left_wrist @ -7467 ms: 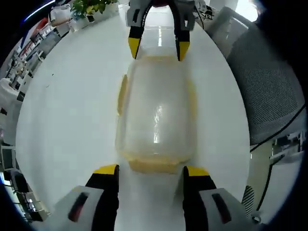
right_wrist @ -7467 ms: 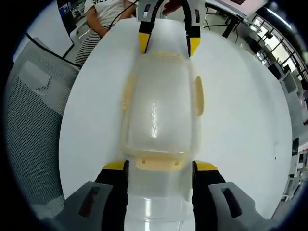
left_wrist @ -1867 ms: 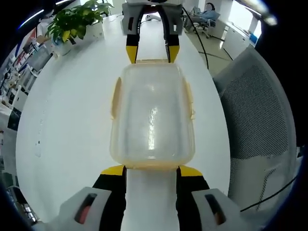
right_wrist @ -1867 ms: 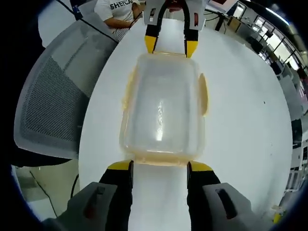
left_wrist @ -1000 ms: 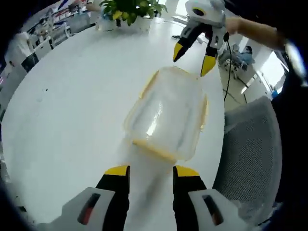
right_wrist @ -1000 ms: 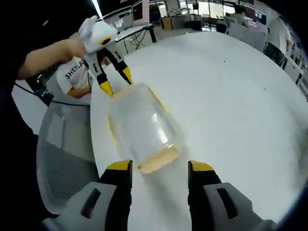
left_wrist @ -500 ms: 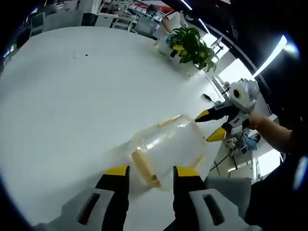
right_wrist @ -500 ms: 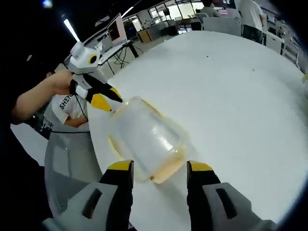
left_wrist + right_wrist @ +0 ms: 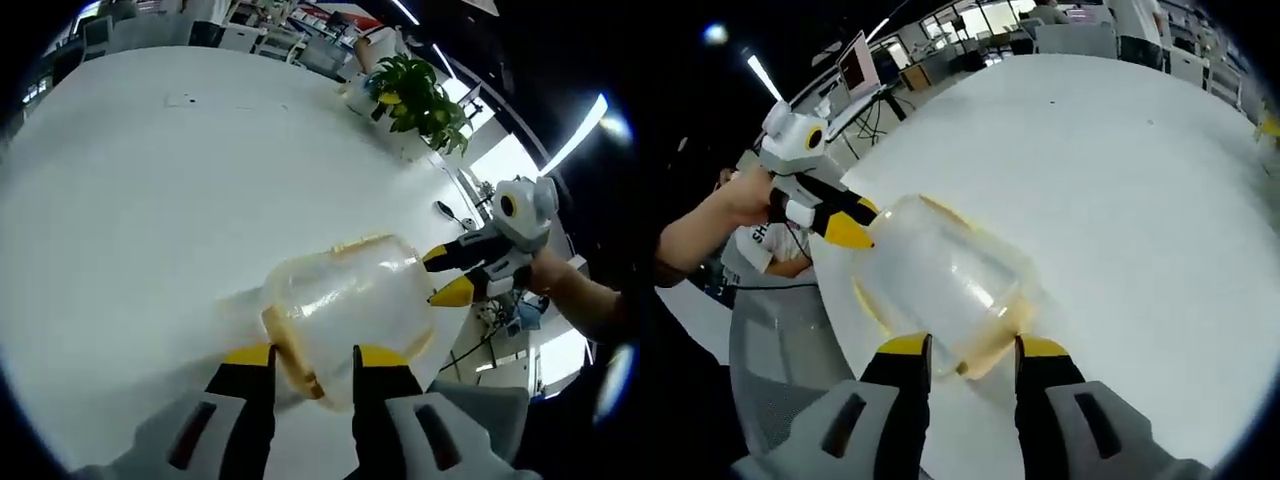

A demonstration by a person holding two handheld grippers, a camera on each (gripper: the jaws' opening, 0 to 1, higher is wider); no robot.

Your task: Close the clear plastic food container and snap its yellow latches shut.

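Observation:
The clear plastic container (image 9: 350, 295) lies on the white table (image 9: 150, 180) with its lid on and yellow latches along its rim. My left gripper (image 9: 314, 356) has the near yellow end latch (image 9: 295, 355) between its jaws, which stand close on either side of it. Contact is unclear. My right gripper (image 9: 972, 348) straddles the opposite end (image 9: 985, 340) the same way. The container (image 9: 940, 275) stretches away from it to the left gripper (image 9: 845, 222), which a hand holds. The right gripper (image 9: 450, 276) sits at the container's far end.
A potted green plant (image 9: 415, 95) stands at the table's far edge. A grey mesh chair (image 9: 780, 370) is beside the table near the container. A seated person (image 9: 775, 245) is behind the chair. Wide bare tabletop (image 9: 1120, 180) lies beyond the container.
Both views have swung and tilted since a second ago. Both pairs of jaws have narrowed slightly around the container's ends, and the container sits closer in each view.

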